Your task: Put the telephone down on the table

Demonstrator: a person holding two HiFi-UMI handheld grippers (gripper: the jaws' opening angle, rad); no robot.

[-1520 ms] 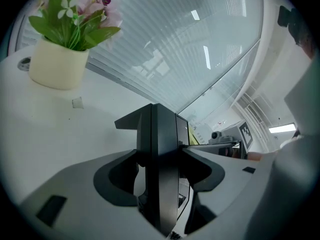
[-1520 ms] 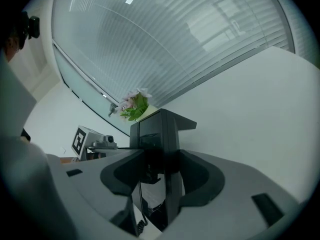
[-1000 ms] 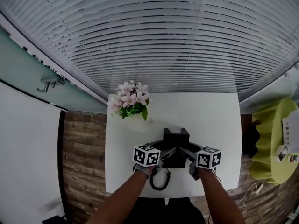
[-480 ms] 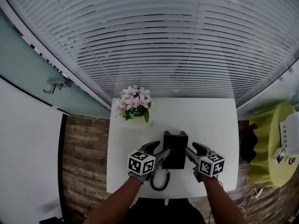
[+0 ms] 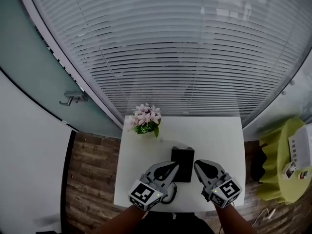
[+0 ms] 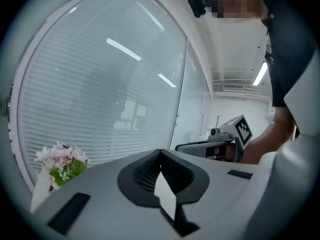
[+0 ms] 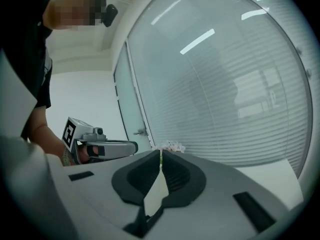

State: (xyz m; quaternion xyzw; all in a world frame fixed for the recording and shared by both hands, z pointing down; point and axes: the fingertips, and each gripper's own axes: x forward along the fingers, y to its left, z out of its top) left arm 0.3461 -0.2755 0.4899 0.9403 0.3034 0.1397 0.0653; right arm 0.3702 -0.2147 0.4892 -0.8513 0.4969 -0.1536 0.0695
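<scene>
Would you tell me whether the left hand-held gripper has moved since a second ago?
Yes. The left hand-held gripper has drawn back from the telephone toward the near edge of the table, its jaws just closing on nothing.

1. Pink flowers (image 5: 146,119) with green leaves, far left.
2. White slatted blinds (image 5: 185,57) span the far wall.
3. Metal door handle (image 5: 72,99), far left.
4. Wooden floor (image 5: 92,174), left.
5. Yellow-green furniture (image 5: 275,179), right.

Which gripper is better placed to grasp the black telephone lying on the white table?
Left, marginally: the left gripper overlaps the black telephone in the head view, jaws together, empty. The right gripper, jaws just closed further on nothing, hangs beside it.
</scene>
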